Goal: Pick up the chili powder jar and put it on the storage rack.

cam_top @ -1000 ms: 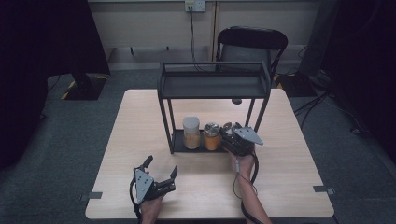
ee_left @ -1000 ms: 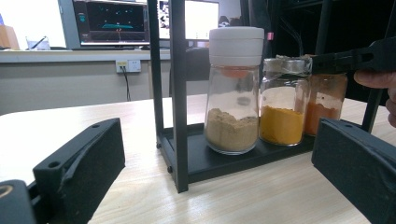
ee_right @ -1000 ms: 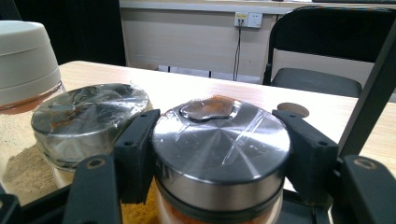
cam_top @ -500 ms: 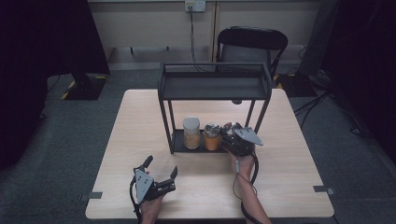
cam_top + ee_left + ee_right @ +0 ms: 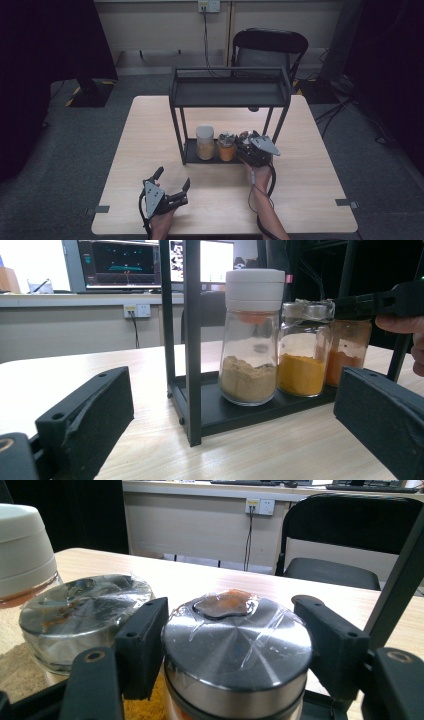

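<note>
On the lower shelf of the black rack (image 5: 230, 92), at its right end, stands the red-spice jar (image 5: 235, 645). Its steel lid sits between the jaws of the right gripper (image 5: 230, 607). These jaws have just been opening: one pad lies against the lid's side and the other stands a little clear, so nothing is gripped. The main risk is a sideways pull-out. The yellow-spice jar (image 5: 85, 610) is just beside the near jaw, so a drifting jaw could nudge it into the white-capped jar (image 5: 252, 335). The loose film on the lid could also cling to a pad and tip the jar. The left gripper (image 5: 173, 177) rests wide open and empty near the front edge of the table (image 5: 310, 150). From above, the gripper covers most of the jar. Whether its base sits fully on the shelf, or how close it is to the rack's corner post, I cannot tell.
</note>
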The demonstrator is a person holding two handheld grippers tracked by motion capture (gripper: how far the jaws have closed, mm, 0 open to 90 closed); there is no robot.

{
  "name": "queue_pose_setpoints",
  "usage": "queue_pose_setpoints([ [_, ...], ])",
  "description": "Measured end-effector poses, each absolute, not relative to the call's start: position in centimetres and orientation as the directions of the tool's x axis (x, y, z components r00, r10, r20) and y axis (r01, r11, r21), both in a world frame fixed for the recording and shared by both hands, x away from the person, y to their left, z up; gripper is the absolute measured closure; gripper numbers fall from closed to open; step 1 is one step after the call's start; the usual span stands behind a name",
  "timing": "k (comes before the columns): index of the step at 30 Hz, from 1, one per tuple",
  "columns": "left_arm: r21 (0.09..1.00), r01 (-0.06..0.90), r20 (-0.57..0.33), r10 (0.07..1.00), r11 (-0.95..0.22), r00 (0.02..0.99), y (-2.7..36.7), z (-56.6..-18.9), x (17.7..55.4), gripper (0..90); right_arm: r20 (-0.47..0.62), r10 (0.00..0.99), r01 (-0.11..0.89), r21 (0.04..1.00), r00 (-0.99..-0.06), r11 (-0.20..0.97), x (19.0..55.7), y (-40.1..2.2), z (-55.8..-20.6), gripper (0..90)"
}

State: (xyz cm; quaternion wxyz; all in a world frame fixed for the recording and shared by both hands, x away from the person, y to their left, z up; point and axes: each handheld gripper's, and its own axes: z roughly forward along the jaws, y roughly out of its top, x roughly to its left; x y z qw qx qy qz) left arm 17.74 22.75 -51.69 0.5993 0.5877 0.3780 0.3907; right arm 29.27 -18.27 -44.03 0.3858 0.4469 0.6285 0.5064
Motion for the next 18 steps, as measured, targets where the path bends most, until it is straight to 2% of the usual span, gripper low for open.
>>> queue_pose_setpoints([
  [18,1.000,-0.024,0.005,0.913,0.005,0.408,22.73,-51.69,17.72,2.0,-0.050,0.954,0.138,0.986,-0.296,0.095,29.12,-18.02,-43.73,29.4],
])
